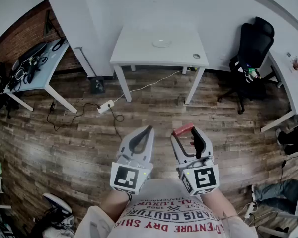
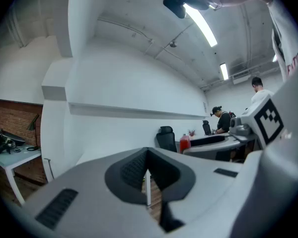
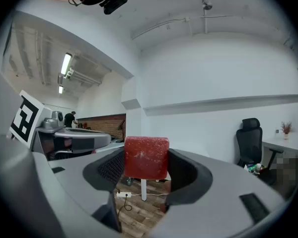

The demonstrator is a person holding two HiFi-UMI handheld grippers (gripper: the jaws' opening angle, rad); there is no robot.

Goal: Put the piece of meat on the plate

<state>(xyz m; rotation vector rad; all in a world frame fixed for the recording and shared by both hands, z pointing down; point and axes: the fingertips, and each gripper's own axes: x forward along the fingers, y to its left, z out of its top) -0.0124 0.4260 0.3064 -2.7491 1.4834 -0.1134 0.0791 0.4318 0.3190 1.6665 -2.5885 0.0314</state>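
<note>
Right gripper view shows the meat [image 3: 146, 157], a red block, clamped between the jaws of the right gripper [image 1: 185, 132]. The jaws stand wide because the block fills the gap, and its flat face looks back at the camera. In the head view the meat is a short red bar lying crosswise at the jaw tips, held level in front of the person, above the floor [image 1: 79, 143]. The plate [image 1: 162, 43] sits on the table [image 1: 134, 51] straight ahead, well apart from both grippers and slightly left of the loaded one. I judge the coming move to be a carry forward across the floor before any lowering. The left gripper [image 1: 149, 129] is alongside, also level, its jaws pressed together on nothing, about as near to the plate as the right
</note>
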